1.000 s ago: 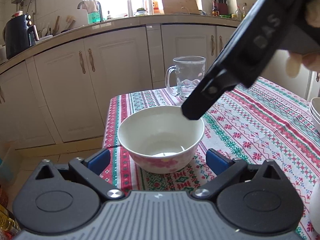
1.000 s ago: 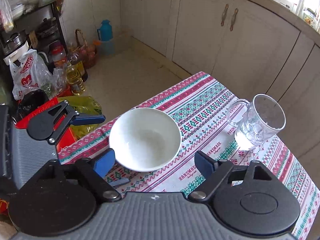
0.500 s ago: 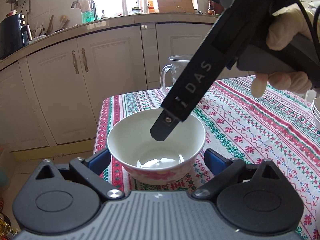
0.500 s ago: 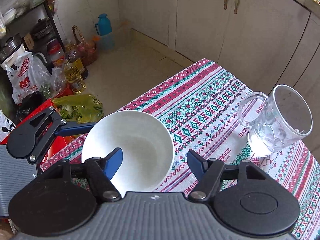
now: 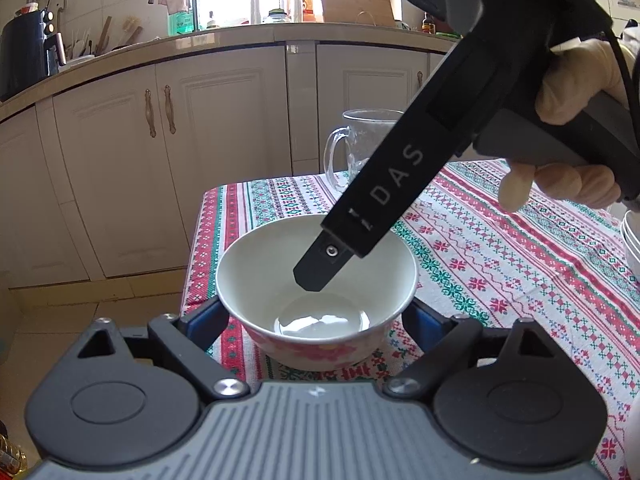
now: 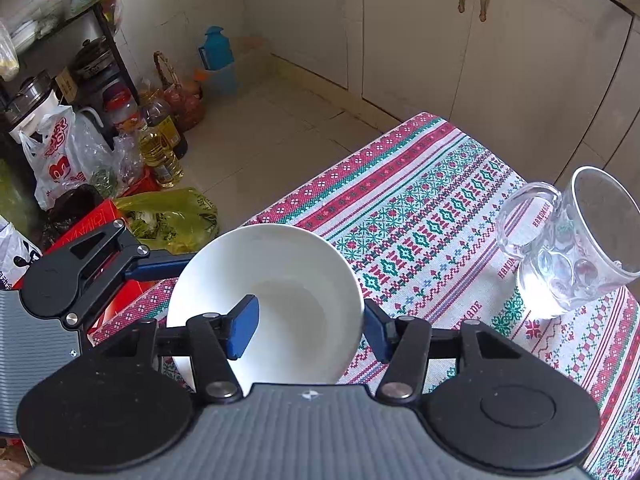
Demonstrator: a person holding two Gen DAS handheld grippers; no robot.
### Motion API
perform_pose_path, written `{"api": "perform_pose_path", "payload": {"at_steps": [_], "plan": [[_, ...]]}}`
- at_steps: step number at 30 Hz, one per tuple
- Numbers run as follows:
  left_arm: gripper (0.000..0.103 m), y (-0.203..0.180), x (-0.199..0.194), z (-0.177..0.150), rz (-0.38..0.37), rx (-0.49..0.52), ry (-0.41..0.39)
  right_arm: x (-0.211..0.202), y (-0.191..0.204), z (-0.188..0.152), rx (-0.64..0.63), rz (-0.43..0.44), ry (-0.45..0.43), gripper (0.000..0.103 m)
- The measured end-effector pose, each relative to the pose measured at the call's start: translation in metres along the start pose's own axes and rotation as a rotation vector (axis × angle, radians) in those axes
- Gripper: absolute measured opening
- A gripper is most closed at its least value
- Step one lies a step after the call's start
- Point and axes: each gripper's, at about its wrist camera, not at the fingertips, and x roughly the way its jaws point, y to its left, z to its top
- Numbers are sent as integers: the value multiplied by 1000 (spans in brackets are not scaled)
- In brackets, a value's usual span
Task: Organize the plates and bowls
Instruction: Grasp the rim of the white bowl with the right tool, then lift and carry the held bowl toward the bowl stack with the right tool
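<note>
Both claws have just been closing around the white ceramic bowl with pink flowers, which sits at the tablecloth's 6 o'clock corner. The right gripper now pinches the bowl's wall, one blue pad inside, one outside. The left gripper flanks it at 9 and 3 o'clock; contact is unclear. A lift looks imminent, clear of the glass mug.
</note>
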Motion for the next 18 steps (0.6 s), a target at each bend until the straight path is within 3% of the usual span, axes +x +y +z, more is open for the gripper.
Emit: {"api": "perform_pose_path", "payload": {"at_steps": [18], "plan": [[93, 2, -5, 0, -34, -15, 10, -3, 0, -3, 23, 15, -10, 61]]}}
